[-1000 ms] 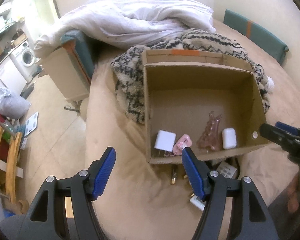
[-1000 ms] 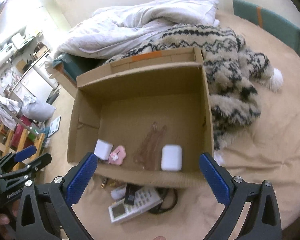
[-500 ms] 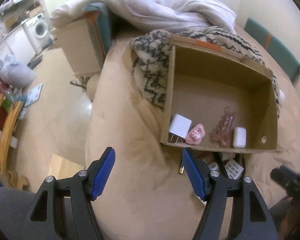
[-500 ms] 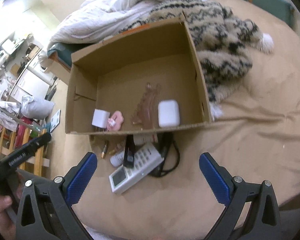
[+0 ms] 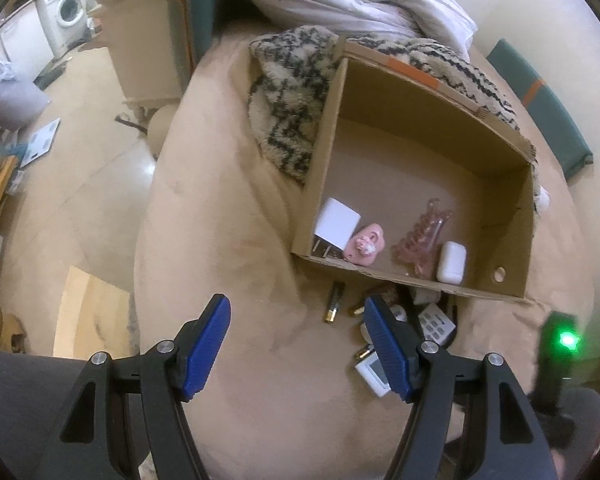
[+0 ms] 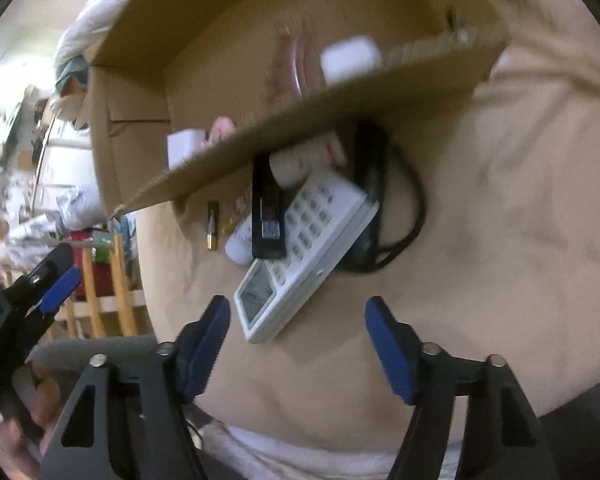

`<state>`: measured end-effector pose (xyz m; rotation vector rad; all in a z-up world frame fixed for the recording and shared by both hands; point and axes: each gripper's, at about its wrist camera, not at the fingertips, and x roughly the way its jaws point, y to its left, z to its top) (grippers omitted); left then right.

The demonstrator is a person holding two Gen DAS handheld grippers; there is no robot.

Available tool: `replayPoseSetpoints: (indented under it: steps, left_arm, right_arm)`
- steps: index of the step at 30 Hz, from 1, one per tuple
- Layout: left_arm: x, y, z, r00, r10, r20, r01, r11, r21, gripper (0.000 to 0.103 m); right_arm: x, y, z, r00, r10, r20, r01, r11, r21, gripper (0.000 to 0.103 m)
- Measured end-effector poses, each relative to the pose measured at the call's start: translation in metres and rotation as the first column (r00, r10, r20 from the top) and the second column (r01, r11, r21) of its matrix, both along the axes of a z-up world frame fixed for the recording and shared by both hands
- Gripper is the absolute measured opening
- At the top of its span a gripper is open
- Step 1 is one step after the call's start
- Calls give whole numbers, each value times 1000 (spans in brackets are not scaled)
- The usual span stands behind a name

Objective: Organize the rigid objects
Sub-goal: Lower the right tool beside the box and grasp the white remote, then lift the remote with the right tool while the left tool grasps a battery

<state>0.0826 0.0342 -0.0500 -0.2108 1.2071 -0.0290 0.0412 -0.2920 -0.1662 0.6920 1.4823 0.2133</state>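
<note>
You are holding both grippers with fingers spread wide and empty: the right gripper [image 6: 298, 344] is hovering just short of the white remote [image 6: 306, 252] lying on the bed [image 6: 500, 216] beside the cardboard box [image 5: 412, 280], and the left gripper [image 5: 298, 344] is hanging near the battery [image 5: 334, 302]. The remote is carrying a black stick [image 6: 266, 216] and lying over a black cable [image 6: 404, 216], so lifting it is likely risking a spill or a snag.

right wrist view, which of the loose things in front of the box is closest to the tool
The white remote: its display end lies just ahead of the open right tool; the battery and black stick lie farther.
</note>
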Motion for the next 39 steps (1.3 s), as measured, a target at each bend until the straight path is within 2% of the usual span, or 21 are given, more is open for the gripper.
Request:
replayPoseSetpoints:
  steps: [4, 7, 10, 12, 16, 19, 22, 26, 31, 32, 35, 39]
  left_arm:
    - [1, -2, 2, 1000, -6, 8, 6, 1000, 8, 67]
    - [1, 1, 0, 1000, 2, -1, -2, 1000, 12, 67]
    - [1, 7, -2, 1000, 17, -9, -17, 1000, 10, 67]
    - [1, 11, -3, 999, 31, -16, -31, 1000, 1, 67]
    - [1, 14, -4, 999, 46, -27, -46, 999, -22, 67]
    - [2, 10, -3, 999, 36, -24, -36, 999, -18, 67]
    - [2, 4, -3, 1000, 18, -16, -18, 1000, 10, 67]
    - [3, 5, -10, 999, 18, -31, -16, 999, 48, 67]
    - [6, 12, -24, 996, 46, -70, -41, 997, 68, 67]
    - [7, 12, -26, 996, 51, -76, -45, 996, 74, 67]
    - [8, 13, -29, 995, 53, -79, -46, 995, 87, 67]
    - [8, 9, -32, 996, 41, -82, -32, 994, 100, 67]
  right_arm:
    - [6, 14, -16, 999, -46, -14, 47, 999, 19, 53]
    - [8, 18, -19, 997, -80, -10, 80, 997, 4, 43]
    - [2, 17, -8, 996, -90, 23, 90, 996, 19, 31]
    - [-3, 14, 8, 997, -66, 47, 67, 997, -23, 23]
    - [-10, 16, 39, 994, 90, 69, -76, 980, -185, 22]
    - [-8, 25, 46, 958, 287, 0, -270, 903, -335, 22]
    - [-10, 31, 33, 931, 359, -57, -354, 858, -372, 22]
    - [-5, 38, 11, 930, 365, -54, -360, 867, -343, 29]
    - [8, 40, -8, 948, 313, -58, -311, 876, -368, 28]
    - [7, 40, -6, 947, 318, -48, -312, 871, -379, 24]
    - [1, 38, 12, 938, 346, -9, -321, 860, -396, 22]
    - [-10, 29, 55, 931, 353, 90, -301, 885, -354, 22]
